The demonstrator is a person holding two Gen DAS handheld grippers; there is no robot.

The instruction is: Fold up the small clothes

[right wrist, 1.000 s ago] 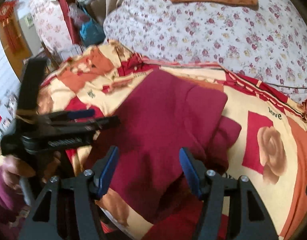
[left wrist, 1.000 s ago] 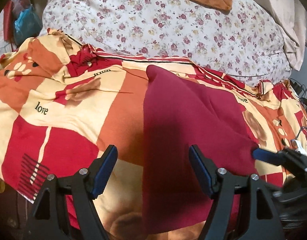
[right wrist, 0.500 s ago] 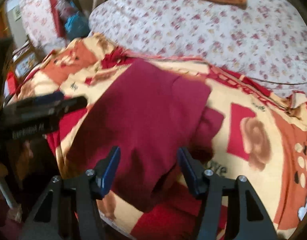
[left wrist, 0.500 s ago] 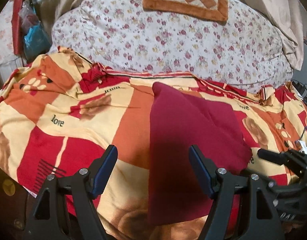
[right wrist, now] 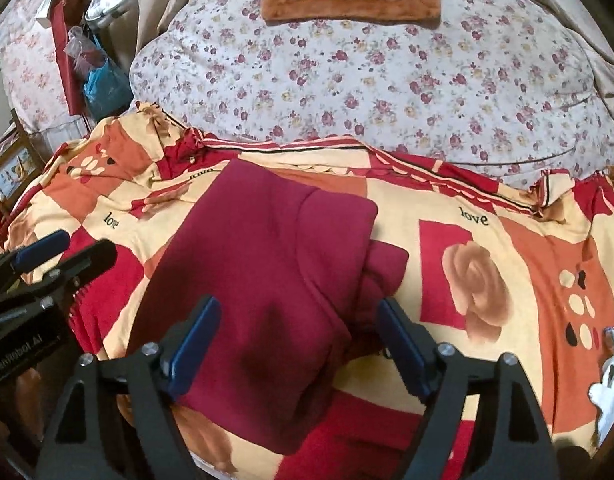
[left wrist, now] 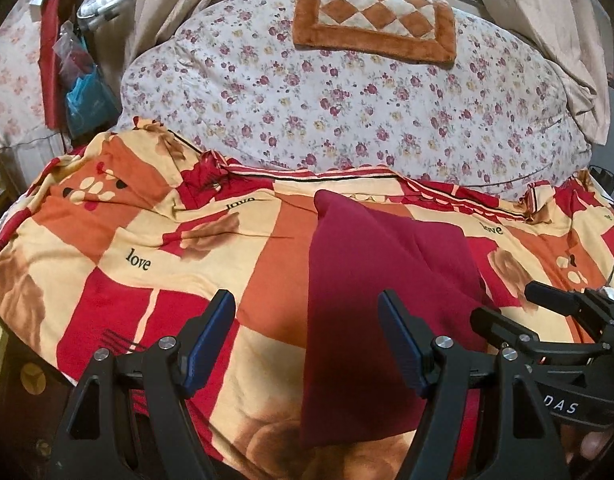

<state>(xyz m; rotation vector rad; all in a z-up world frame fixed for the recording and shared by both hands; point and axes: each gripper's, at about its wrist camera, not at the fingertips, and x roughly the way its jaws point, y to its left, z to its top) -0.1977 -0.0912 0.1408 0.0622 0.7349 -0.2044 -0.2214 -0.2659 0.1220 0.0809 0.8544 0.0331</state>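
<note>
A dark red garment lies folded on the patterned red, orange and cream bedspread. In the right wrist view the garment shows a folded layer on top and a sleeve bulging out at its right side. My left gripper is open and empty, held above the garment's near left edge. My right gripper is open and empty, above the garment's near end. Each gripper also shows in the other's view, the right one at the right and the left one at the left.
A floral quilt is heaped behind the bedspread, with an orange checkered cushion on top. Bags and clutter hang at the far left. The bed's near edge drops away below the grippers.
Both grippers have drawn back and up from the garment, staying open. The garment lies still and more of the bed comes into view.
</note>
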